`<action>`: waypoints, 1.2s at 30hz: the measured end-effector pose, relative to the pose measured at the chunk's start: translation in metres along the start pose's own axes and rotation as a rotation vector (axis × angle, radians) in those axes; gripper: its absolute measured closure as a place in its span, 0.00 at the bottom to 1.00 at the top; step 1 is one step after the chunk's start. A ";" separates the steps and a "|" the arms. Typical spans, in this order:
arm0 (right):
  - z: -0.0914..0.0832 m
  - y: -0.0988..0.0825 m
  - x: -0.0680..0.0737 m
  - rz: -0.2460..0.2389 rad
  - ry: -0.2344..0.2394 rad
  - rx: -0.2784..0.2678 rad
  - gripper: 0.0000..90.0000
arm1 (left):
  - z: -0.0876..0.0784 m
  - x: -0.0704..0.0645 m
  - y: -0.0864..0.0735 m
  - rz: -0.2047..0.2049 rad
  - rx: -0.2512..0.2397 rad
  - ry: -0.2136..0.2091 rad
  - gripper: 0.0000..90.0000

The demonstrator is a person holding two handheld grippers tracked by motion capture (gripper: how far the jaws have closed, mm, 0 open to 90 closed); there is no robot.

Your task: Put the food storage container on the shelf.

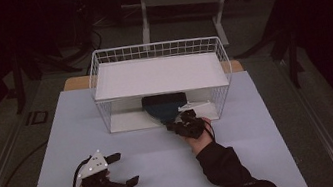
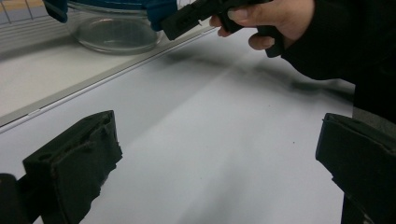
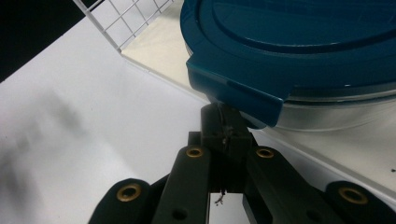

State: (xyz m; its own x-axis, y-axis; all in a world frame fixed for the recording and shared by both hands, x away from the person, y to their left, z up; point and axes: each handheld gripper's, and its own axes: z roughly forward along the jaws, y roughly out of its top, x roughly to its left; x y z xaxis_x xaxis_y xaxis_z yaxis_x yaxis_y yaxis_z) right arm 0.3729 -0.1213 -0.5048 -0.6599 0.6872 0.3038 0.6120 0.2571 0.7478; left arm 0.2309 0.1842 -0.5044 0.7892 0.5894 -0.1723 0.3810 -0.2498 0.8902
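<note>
Your right tongs are pressed together, tips under the corner tab of the teal lid on the glass bowl, low in the wire basket at the high view's centre. Glass is likely heavy, slick and breakable; the lid may pop off, so grip the rim. Left tongs are spread over the desk.

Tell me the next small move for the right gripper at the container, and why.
Probably draw the right gripper slowly back toward the table's near edge. Its jaws are shut at the lid tab of the container, which sits on the rack's lower shelf, so a pull should slide it out. The left gripper waits open.
</note>
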 end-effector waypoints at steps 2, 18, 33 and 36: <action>0.001 0.001 -0.001 0.001 -0.004 -0.002 1.00 | 0.000 0.000 0.000 0.000 0.003 0.000 0.00; 0.006 0.008 -0.006 0.025 -0.012 -0.015 0.98 | -0.001 0.001 0.000 -0.010 -0.003 -0.007 0.00; -0.036 -0.019 0.009 -0.060 0.083 -0.087 0.20 | 0.000 -0.004 0.001 0.021 0.003 -0.014 0.00; -0.044 -0.023 0.008 -0.052 0.123 -0.089 0.16 | -0.001 -0.006 0.001 0.029 0.000 -0.016 0.00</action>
State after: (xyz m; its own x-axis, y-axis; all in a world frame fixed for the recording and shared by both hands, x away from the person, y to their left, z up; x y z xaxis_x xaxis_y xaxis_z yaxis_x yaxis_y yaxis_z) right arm 0.3342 -0.1517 -0.4937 -0.7416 0.5848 0.3287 0.5377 0.2252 0.8125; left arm 0.2263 0.1811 -0.5022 0.8076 0.5695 -0.1531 0.3579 -0.2670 0.8948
